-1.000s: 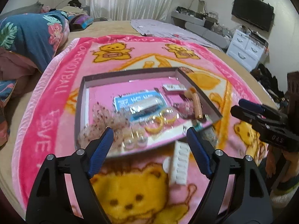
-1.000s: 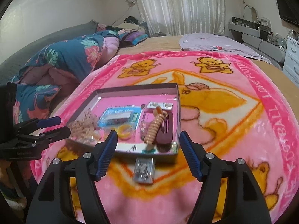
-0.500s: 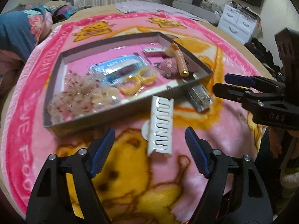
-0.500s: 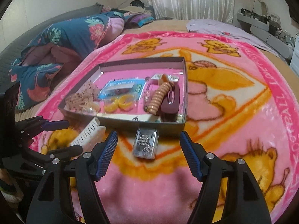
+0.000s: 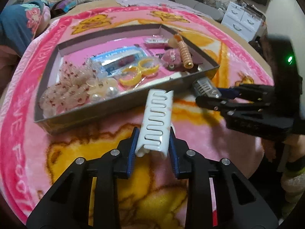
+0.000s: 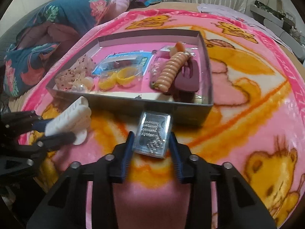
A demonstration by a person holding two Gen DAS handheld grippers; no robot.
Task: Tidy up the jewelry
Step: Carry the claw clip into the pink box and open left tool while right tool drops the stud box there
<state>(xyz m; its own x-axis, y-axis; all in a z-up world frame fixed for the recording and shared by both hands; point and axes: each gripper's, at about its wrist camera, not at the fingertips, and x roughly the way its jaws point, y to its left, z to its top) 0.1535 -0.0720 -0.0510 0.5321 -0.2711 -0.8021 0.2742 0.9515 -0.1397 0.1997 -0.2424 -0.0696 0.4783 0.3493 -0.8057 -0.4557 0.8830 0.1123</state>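
A grey box on the pink blanket holds hair clips, yellow rings, a ribbed peach clip and a blue packet. My left gripper is shut on a white hair claw clip lying in front of the box. My right gripper is shut on a clear plastic case of small silver pieces, also in front of the box.
A pink bear-print blanket covers the bed. A floral quilt is piled at the left. A white dresser and a TV stand beyond the bed at the right.
Both grippers moved down and forward to the blanket. The left closed around the white claw clip; the right closed around the clear case. Both were open before.
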